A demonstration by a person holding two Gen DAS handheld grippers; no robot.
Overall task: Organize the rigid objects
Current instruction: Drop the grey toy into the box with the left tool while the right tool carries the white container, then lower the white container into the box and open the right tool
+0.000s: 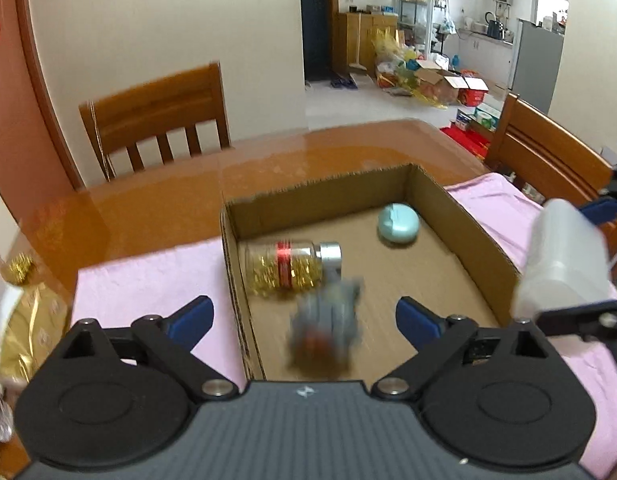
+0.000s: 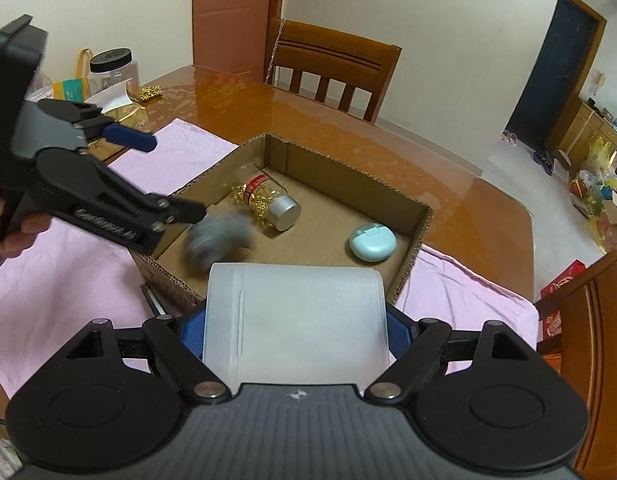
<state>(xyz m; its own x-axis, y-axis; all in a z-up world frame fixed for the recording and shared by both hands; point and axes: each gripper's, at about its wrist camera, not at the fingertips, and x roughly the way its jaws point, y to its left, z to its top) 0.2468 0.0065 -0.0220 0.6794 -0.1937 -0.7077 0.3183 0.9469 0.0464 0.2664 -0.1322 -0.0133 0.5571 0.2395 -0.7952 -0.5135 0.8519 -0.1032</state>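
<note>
An open cardboard box [image 1: 480, 236] sits on a pink cloth [image 1: 148, 284] spread over the glossy wooden tabletop [image 1: 156, 208]. The left hand-held gripper [image 1: 304, 316] is held above the near left part of the box with its blue-tipped fingers [image 1: 192, 316] spread wide and nothing clamped between them. In the gap between those fingers a blurred grey object [image 1: 328, 320] with a reddish patch shows over the box floor; the blur hides what it is and whether it touches the cardboard. Just beyond it, a clear jar [image 1: 288, 266] filled with gold pieces, banded in red and capped in silver, lies on its side against the left wall of the box. A small rounded teal case [image 1: 398, 224] rests flat near the far right corner, well apart from the jar. The right hand-held gripper [image 2: 296, 332] is clamped on a frosted white plastic container [image 2: 296, 320], its blue pads pressed to both sides; the container is held above the near edge of the box, in front of the teal case in the right wrist view. In the left wrist view the same container appears at the right, outside the box's right wall. Wooden chairs [image 1: 156, 120] stand at the far side of the tabletop, and a lidded clear canister [image 2: 112, 70] stands near gold wrapping at its far left corner.
</note>
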